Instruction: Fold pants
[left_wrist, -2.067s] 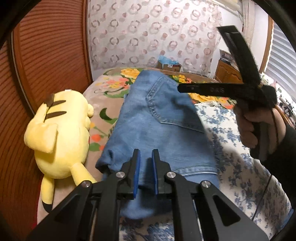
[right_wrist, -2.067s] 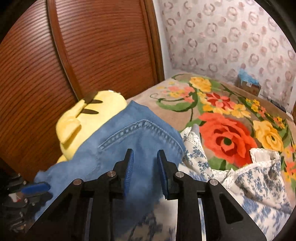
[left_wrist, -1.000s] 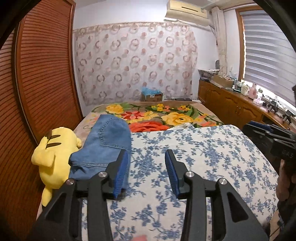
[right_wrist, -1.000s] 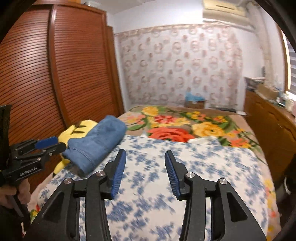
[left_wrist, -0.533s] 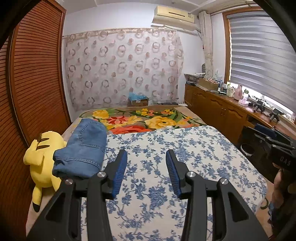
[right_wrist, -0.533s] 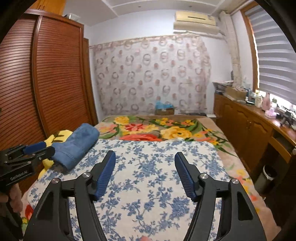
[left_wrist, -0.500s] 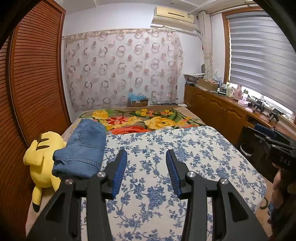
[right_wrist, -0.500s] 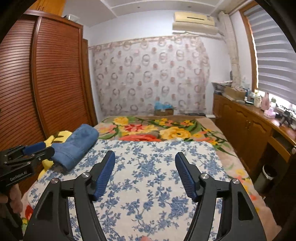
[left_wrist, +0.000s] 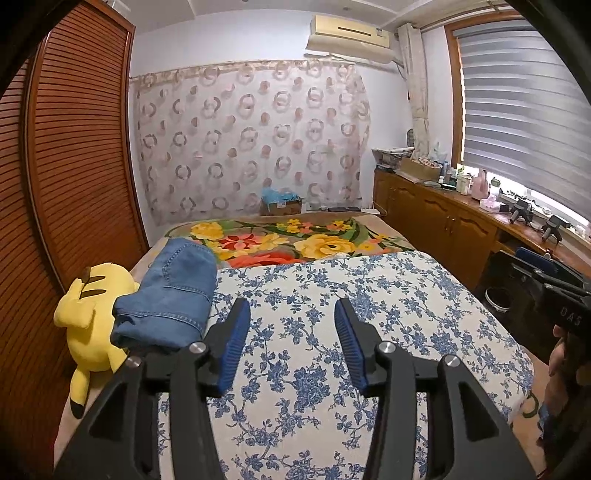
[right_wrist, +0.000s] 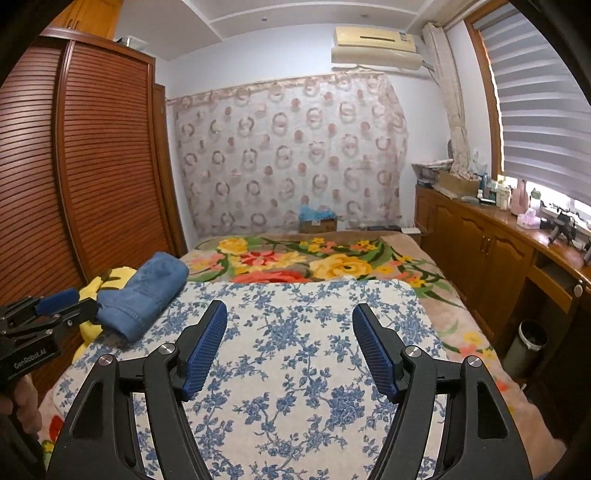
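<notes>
From back here I have both tools hovering above the near end of the bed (left_wrist: 480, 332), and the blue-flowered quilt (left_wrist: 314, 369) ahead of them lies flat and bare, giving open room right up to its far edge where the rose-patterned blanket (left_wrist: 295, 240) begins. The left hand-held gripper (left_wrist: 291, 343) stands moderately apart with nothing between its blue pads; its jaws have just been opening a little further. The right hand-held gripper (right_wrist: 290, 347) is spread wide, also holding nothing, having just been opening over the past moment. The pants (left_wrist: 170, 299), folded into a denim bundle, lie ahead and to the left of the left hand-held gripper at the bed's left edge, resting partly against a yellow plush toy (left_wrist: 88, 325) that sits between them and the slatted wooden wardrobe (left_wrist: 74, 166). That wardrobe crowds the left side closely. To the right, wooden cabinets (right_wrist: 480, 251) run along the wall under the blinds (right_wrist: 535, 110), their worktop cluttered with bottles, with a bin (right_wrist: 528, 347) below. On the left tool's body in the right view I read "GenRobot.AI"; on the right tool in the left view, "DAS". A cardboard box (left_wrist: 280, 206) sits beyond the far end of the bed, against the curtain (left_wrist: 251, 140).
</notes>
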